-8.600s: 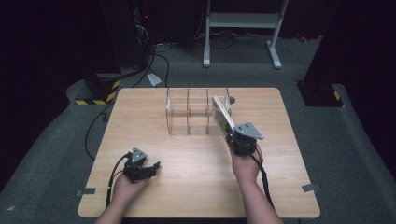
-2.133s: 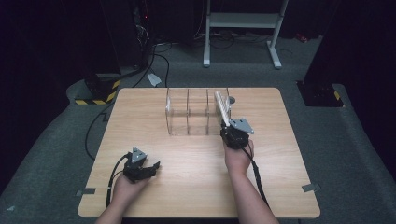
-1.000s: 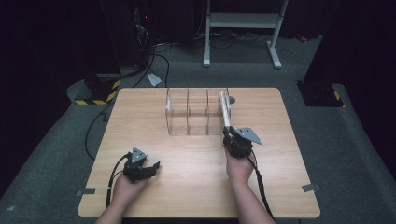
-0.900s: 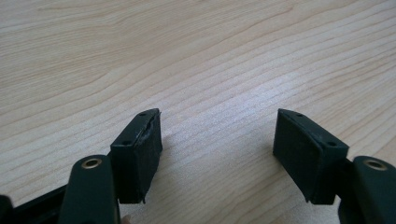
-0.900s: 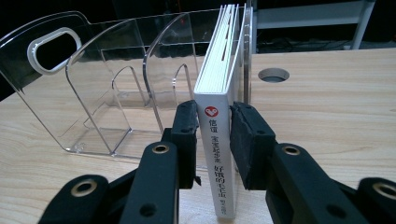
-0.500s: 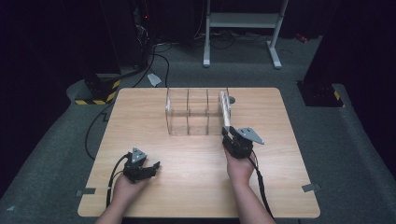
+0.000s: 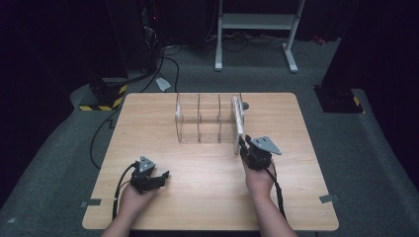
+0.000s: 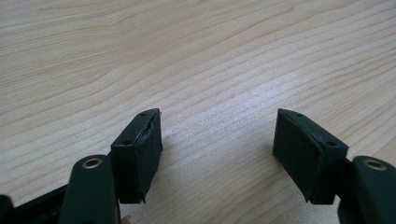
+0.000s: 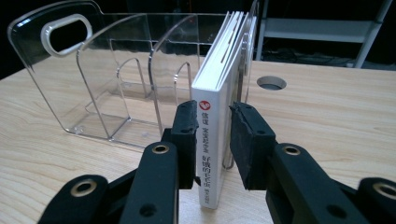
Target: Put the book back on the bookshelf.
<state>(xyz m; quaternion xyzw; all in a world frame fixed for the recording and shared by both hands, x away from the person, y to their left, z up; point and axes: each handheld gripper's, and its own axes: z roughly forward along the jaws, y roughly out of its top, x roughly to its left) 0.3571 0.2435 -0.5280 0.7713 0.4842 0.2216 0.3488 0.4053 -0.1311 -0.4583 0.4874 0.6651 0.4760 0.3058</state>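
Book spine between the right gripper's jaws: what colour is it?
White, with a red round logo and dark printed characters on the book spine; the right gripper view shows it best.

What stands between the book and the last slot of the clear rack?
Nothing visible does. The right gripper pinches the spine of the book, which stands upright with its far end already inside the end slot of the rack, against the outer wall. The slot behind it looks free.

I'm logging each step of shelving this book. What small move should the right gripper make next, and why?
Probably push the book a little deeper. The right gripper is shut on its spine, and it stands upright in the end slot of the clear rack, spine end projecting past the rack's front edge.
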